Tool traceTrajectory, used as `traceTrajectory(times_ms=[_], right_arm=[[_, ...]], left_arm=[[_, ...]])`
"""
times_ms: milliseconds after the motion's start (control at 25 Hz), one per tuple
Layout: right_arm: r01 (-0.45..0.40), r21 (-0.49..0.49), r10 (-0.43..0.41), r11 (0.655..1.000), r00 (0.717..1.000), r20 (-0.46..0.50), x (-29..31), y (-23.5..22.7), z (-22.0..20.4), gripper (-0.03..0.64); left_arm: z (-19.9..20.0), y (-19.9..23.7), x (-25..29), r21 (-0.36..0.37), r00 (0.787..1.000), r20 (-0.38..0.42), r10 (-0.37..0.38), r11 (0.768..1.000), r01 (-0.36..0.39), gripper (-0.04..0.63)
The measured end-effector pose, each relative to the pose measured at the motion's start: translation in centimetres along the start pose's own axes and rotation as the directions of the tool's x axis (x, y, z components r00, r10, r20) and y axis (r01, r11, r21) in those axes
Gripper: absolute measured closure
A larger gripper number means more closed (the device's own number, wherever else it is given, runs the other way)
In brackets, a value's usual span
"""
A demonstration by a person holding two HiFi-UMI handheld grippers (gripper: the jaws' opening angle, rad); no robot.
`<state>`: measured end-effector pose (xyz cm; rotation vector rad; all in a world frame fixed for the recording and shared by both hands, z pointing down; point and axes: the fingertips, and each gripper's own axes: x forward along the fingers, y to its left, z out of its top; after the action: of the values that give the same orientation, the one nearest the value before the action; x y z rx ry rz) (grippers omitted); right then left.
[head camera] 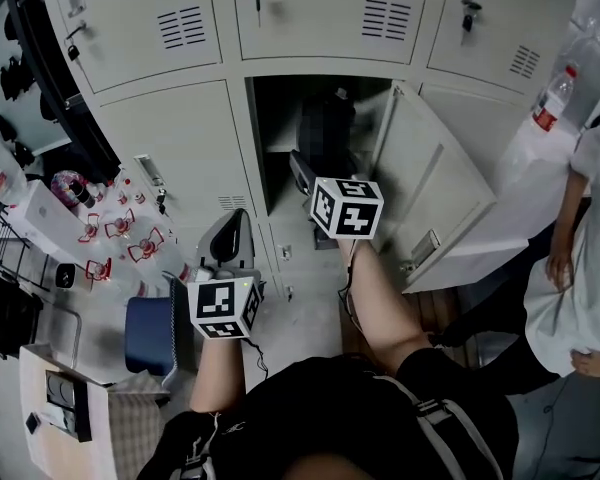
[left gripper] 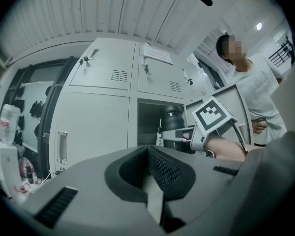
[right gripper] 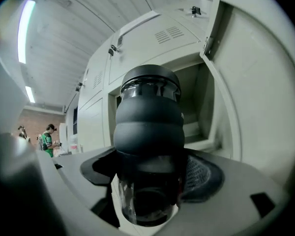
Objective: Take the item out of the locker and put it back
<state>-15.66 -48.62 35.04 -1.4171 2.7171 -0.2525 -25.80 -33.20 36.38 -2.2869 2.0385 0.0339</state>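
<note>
A black bottle (right gripper: 148, 117) with a ribbed sleeve and a clear lower body stands upright between the jaws of my right gripper (right gripper: 150, 161), which is shut on it. In the head view the bottle (head camera: 325, 133) is a dark shape at the mouth of the open locker compartment (head camera: 280, 138), with my right gripper (head camera: 305, 173) level behind it. How deep inside it stands I cannot tell. My left gripper (head camera: 230, 236) hangs lower left, in front of a closed locker door, shut with nothing in it. The left gripper view shows its pads (left gripper: 160, 168) meeting and the bottle (left gripper: 173, 119) beyond.
The locker door (head camera: 430, 188) stands swung open to the right of the compartment. A person in white (head camera: 580, 248) stands beyond it at the right. A water bottle (head camera: 552, 98) sits at the far right. Low on the left are a blue seat (head camera: 148, 333) and a cluttered table (head camera: 40, 218).
</note>
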Motion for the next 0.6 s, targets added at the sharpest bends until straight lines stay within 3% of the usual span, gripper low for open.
traceTrajectory(times_ms=[200, 360, 600], right_arm=[[-0.045, -0.032, 0.046, 0.998, 0.998, 0.039, -3.9, 1.3, -0.7, 0.222], [-0.053, -0.062, 0.058, 0.997, 0.996, 0.074, -6.8, 1.7, -1.1, 0.222], [-0.060, -0.079, 0.066, 0.995, 0.995, 0.080, -10.0, 1.6, -2.6, 0.222]], left_arm=[[-0.3, -1.6, -0.7, -0.009, 1.000, -0.002, -0.005, 1.000, 0.005, 0.583], [-1.5, -2.5, -1.4, -0.031, 0.999, -0.037, 0.005, 0.999, -0.006, 0.583], [-2.0, -3.5, -2.1, -0.038, 0.999, -0.025, 0.019, 0.999, -0.020, 0.583]])
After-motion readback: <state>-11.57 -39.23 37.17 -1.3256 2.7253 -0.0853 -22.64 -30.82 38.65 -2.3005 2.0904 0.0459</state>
